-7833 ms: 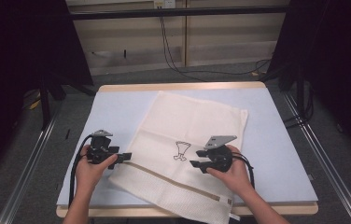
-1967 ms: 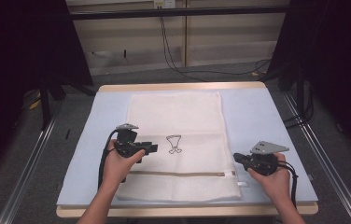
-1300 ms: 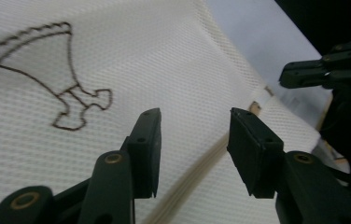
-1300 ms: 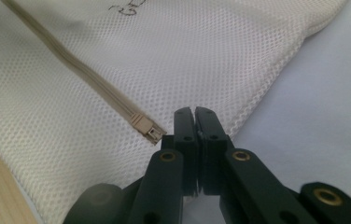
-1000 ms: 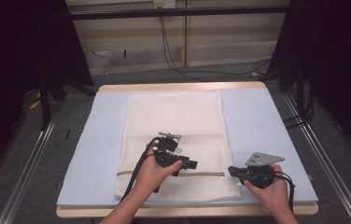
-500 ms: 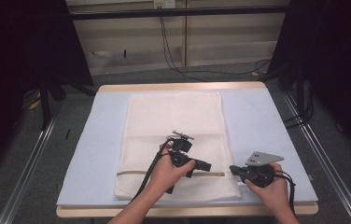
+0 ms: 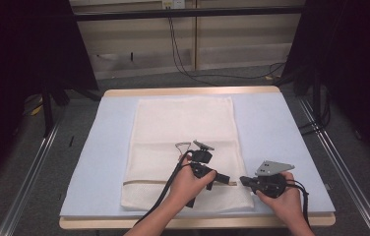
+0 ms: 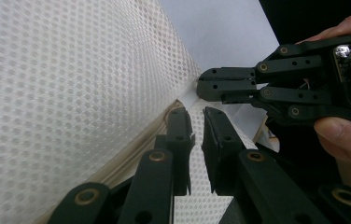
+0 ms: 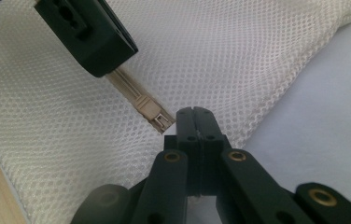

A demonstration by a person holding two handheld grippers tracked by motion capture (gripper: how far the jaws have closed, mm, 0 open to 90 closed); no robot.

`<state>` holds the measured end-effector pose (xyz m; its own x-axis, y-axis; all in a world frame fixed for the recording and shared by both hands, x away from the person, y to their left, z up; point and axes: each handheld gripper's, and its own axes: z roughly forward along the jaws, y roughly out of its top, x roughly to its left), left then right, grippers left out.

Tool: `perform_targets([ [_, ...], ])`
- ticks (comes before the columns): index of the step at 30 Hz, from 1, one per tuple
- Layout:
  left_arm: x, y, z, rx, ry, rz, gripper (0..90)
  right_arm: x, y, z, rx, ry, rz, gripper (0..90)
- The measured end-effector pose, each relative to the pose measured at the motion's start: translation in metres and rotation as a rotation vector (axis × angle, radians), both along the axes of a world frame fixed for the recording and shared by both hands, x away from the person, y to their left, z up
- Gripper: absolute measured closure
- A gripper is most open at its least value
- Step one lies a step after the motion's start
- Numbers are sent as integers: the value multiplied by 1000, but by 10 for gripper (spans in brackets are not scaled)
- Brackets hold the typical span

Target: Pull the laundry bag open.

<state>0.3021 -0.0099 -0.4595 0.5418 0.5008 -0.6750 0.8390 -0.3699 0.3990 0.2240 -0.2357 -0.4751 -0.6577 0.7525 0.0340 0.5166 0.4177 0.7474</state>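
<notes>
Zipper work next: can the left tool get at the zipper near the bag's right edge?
Probably yes. The left tool, jaws just closing with only mesh between them, sits right on the zipper; nothing covers it. The right tool, shut on the mesh bag, sits just past the zipper's end.

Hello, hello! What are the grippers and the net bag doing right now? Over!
Right hand-held gripper shut on mesh bag edge. Left hand-held gripper closing at the zipper, pads not pressing. Nothing in the way.
</notes>
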Motion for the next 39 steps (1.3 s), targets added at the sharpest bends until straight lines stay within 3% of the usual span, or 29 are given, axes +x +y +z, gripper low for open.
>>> perform_targets([
  [2, 1, -1, -3, 26, -18, -31, 812, 0, 1, 0, -1, 5, 5, 900],
  [6, 0, -5, -8, 60, -1, -17, 811, 0, 2, -2, -11, 12, 11, 900],
  [8, 1, -6, -11, 69, -11, -15, 793, 0, 4, -3, -16, 14, 12, 900],
  [10, 1, -8, -15, 61, 17, 16, 769, -1, 5, -3, -22, 16, 9, 900],
  [14, -1, -12, -18, 35, 30, 47, 761, -1, 5, -4, -22, 21, 7, 900],
  [16, 0, -12, -19, 51, 18, 43, 759, -1, 5, -4, -20, 24, 2, 900],
  [19, -1, -17, -21, 27, 47, 63, 762, -1, 4, -5, -9, 26, 3, 900],
  [20, -1, -17, -21, 41, 36, 62, 762, -1, 4, -5, -7, 25, 2, 900],
  [25, -3, -24, -24, 5, 71, 78, 773, -1, 4, -5, -6, 26, 0, 900],
  [29, 0, -24, -26, 30, 57, 77, 847, -1, 4, -6, 1, 23, 0, 900],
  [31, -1, -25, -26, 16, 80, 81, 853, -1, 4, -6, -1, 22, -2, 900],
  [39, 1, -22, -26, 18, 88, 68, 872, -2, 4, -6, -2, 29, -10, 900],
])
